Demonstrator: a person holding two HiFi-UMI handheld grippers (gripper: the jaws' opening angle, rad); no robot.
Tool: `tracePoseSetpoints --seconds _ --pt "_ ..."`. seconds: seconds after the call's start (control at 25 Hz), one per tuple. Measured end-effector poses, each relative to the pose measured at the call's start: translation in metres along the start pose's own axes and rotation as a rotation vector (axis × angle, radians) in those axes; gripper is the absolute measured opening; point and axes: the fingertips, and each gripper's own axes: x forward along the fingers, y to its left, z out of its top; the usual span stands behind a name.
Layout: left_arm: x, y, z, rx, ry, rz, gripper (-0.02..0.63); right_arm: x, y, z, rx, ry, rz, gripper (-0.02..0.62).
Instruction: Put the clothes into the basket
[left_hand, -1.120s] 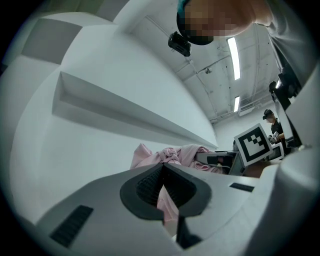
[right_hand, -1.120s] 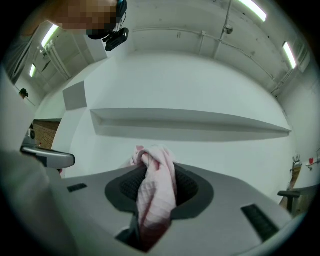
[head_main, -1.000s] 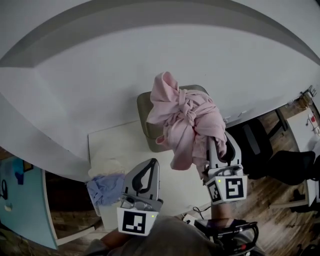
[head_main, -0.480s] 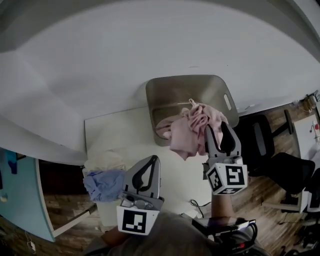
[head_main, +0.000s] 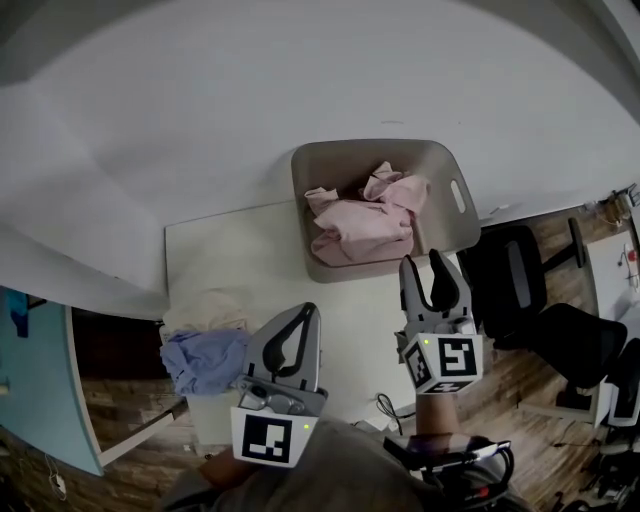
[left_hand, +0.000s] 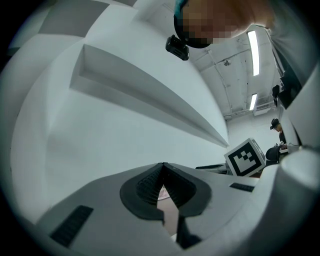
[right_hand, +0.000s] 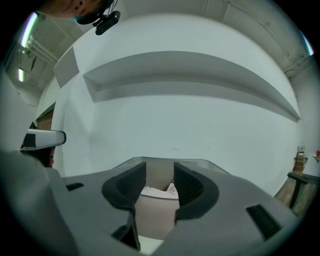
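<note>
Pink clothes (head_main: 360, 225) lie in the basket (head_main: 300, 190); right tongs (head_main: 420, 262) beside it are apart, empty, just narrowing; left tongs (head_main: 309, 316) are together.

The right tongs (right_hand: 160, 172), jaws apart, empty and just closing slightly, face the basket (right_hand: 152, 217) holding pink clothes (right_hand: 157, 191).

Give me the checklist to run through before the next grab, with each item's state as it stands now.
1. The pink garment is inside the basket: ok.
2. The right hand-held gripper is free of cloth: ok. Its jaws are apart, have just closed a little, and have nothing between them.
3. The left hand-held gripper is ready to grasp: not ok, jaws shut and empty.
4. The blue cloth and cream cloth are in the basket: not ok, both lie outside it at the table's left side.
5. More clothes hidden under those two: cannot tell.
</note>
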Motion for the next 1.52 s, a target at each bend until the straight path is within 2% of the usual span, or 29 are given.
tracePoseSetpoints --seconds 0.08,0.16,0.28,0.6,0.76,0.92,1.12,1.32,1.52 --pt "-0.004 -0.004 0.003 0.009 -0.006 0.005 0.008 -0.006 0.005 0.003 -0.011 -0.015 0.02 0.149" --pt "-0.009 -0.008 0.005 0.018 -0.01 0.015 0.009 -0.014 0.013 0.006 -0.02 -0.039 0.061 0.043" --pt "-0.021 -0.018 0.012 0.04 -0.024 0.032 0.008 -0.031 0.028 0.008 -0.055 -0.067 0.126 0.012" --pt "-0.073 -0.052 0.041 0.108 -0.081 0.136 0.008 -0.103 0.075 0.006 -0.056 -0.102 0.325 0.011" --pt "-0.108 -0.075 0.05 0.147 -0.094 0.177 0.008 -0.137 0.088 0.007 -0.044 -0.103 0.386 0.011" --pt "-0.144 -0.088 0.052 0.149 -0.082 0.235 0.008 -0.164 0.104 0.005 -0.036 -0.117 0.452 0.011" --pt "-0.186 -0.081 0.064 0.194 -0.109 0.353 0.008 -0.184 0.132 0.007 -0.042 -0.116 0.528 0.012" --pt "-0.217 -0.068 0.06 0.167 -0.1 0.447 0.008 -0.187 0.161 0.003 -0.062 -0.104 0.589 0.012" --pt "-0.245 -0.04 0.052 0.161 -0.107 0.522 0.008 -0.182 0.207 -0.012 -0.082 -0.094 0.698 0.032"
